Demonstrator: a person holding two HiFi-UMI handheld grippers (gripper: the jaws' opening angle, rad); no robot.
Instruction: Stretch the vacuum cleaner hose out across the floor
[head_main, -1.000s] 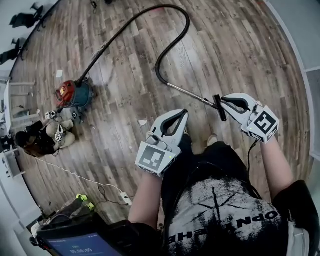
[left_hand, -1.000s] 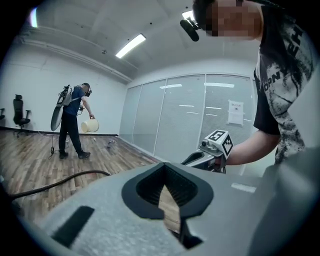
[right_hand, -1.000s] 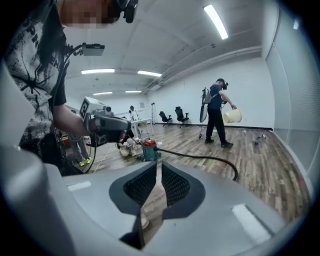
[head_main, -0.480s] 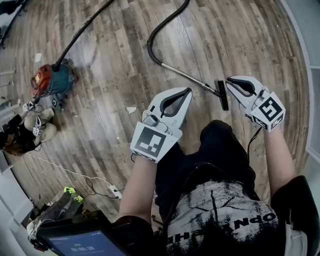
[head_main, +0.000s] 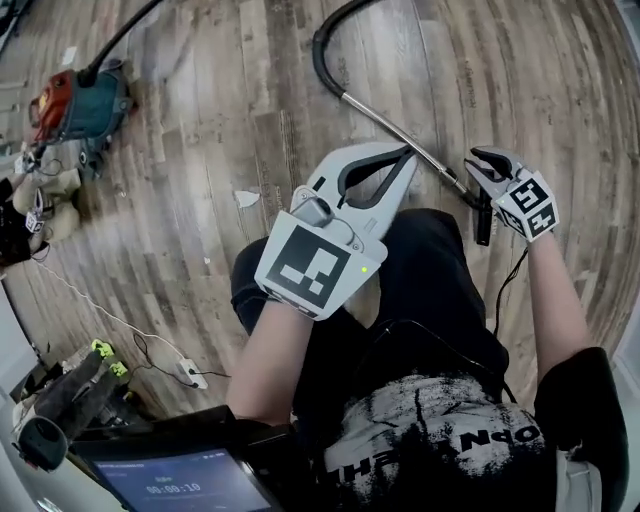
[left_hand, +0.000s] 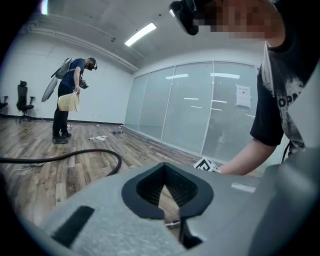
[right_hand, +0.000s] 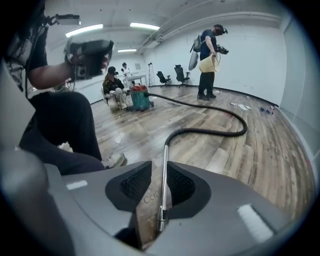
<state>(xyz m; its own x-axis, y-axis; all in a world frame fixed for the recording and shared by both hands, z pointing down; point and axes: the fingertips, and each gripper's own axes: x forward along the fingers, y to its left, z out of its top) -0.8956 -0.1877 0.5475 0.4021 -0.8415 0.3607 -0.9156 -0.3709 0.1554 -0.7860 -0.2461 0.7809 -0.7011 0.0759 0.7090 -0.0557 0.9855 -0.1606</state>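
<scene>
Chrome wand (right_hand: 164, 170) now sits between the jaws of the right gripper (head_main: 487, 165). They've just been opening: apart, not clamping yet. Left gripper (head_main: 404, 153) clenched, empty, alongside. Both have dropped floorward. Hose (head_main: 322, 55) still curls ahead of them, so looks like grab next, then pull.

Hose (head_main: 316, 55) cut off at top edge; nozzle (head_main: 484, 225) partly hidden behind right gripper (head_main: 478, 165).

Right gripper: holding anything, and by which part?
Nothing gripped, it seems. The right gripper, jaws apart and just opened further, straddles the metal wand near its nozzle end without squeezing it.
</scene>
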